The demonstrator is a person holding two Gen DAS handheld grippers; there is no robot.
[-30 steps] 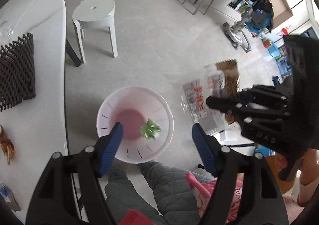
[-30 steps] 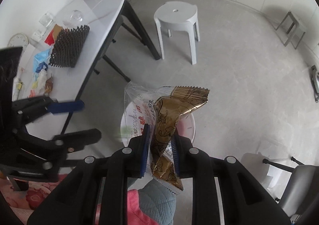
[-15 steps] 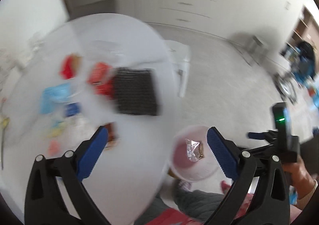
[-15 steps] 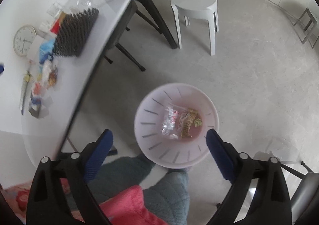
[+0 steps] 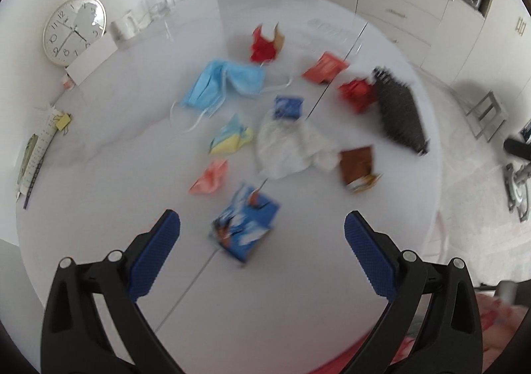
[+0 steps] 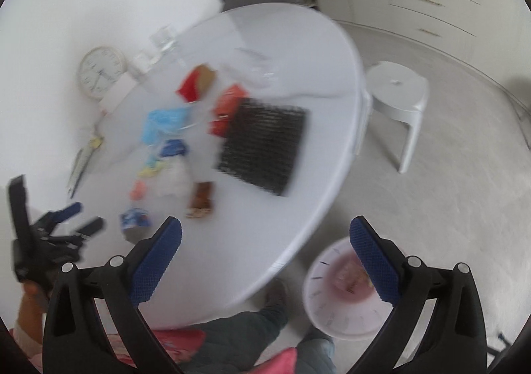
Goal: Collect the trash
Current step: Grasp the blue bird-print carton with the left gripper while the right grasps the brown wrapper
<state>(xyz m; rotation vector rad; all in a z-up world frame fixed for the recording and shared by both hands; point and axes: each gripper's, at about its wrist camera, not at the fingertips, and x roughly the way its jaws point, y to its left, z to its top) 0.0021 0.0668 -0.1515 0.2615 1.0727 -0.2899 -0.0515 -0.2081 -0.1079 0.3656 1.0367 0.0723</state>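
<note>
Two fisheye views, both motion-blurred. Left tongs (image 5: pixel 262 241) spread wide, nothing between the blue pads, hovering over a white oval bench (image 5: pixel 298 291). Litter scattered across the bench: blue snack packet (image 5: pixel 244 228) nearest the left tongs, just ahead of the pads; pink scrap (image 5: pixel 210 176) beyond it to the left; yellow & blue wrapper (image 5: pixel 230 138); crumpled white tissue (image 5: pixel 292 150) mid-bench; small blue sachet (image 5: pixel 288 107) touching the tissue's far edge; brown wrapper (image 5: pixel 358 168) just right of the tissue; two blue face masks (image 5: pixel 225 83) further back; red wrappers (image 5: pixel 265 45) near the far side. Black mesh mat (image 5: pixel 400 115) lies on the right part of the bench w/ a red packet (image 5: pixel 356 93) at its left edge. Round wall clock (image 5: pixel 73 29) leans against the wall at the back left, glass cups (image 5: pixel 156 5) beside it.

Right tongs (image 6: pixel 265 258) also spread, holding nothing, positioned over the bench edge. Pinkish-white trash bin (image 6: pixel 332 304) stands on the floor below the edge, partly hidden by the right pad; wrappers inside, too blurred to tell which. White stool (image 6: pixel 396 92) on the floor beyond
</note>
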